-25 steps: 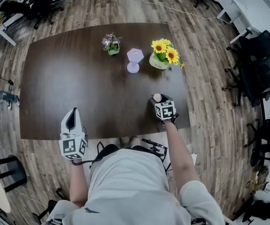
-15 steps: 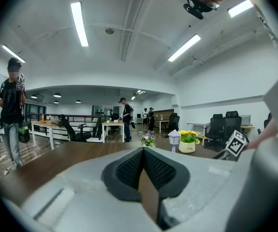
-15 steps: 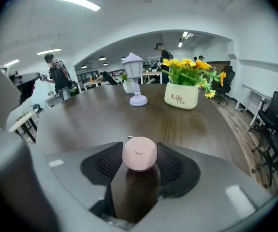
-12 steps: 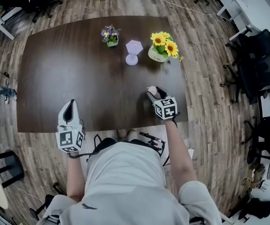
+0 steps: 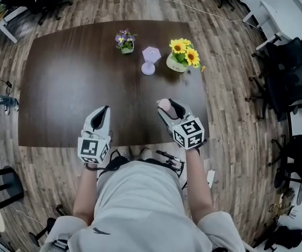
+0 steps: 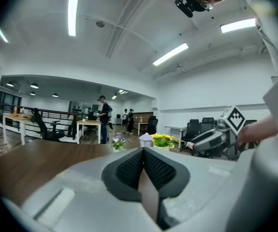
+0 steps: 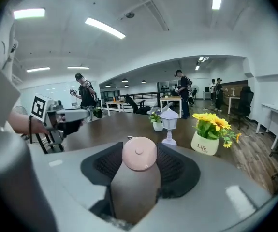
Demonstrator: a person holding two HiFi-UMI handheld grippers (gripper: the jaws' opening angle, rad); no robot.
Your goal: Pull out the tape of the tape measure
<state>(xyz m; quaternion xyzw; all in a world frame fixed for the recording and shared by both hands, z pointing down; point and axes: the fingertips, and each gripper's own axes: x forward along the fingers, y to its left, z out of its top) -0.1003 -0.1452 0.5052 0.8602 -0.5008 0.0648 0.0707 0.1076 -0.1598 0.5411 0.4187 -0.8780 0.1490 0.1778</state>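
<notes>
— Which containers were there, and what did they hold?

— Two pots, both well ahead of the grippers on the far part of the table. A white pot, ahead and to the right of the right gripper, held yellow sunflowers. A smaller pot, ahead and to its left, held purple flowers. One lavender lantern stood between the two pots.

— And the tape measure?

— There was one, round and pink, between the right gripper's jaws. They had just been closing and clamped it from both sides, over the table's near edge.

— The left gripper?

— Its jaws were pressed together with nothing between them. It was beside the right gripper, apart from it, on the tape measure's left.

— And the room?

— The tabletop was dark brown and the floor was wood plank. Black office chairs stood well off to the right gripper's right. There were strip lights overhead, and desks and a few people far beyond the pots.
</notes>
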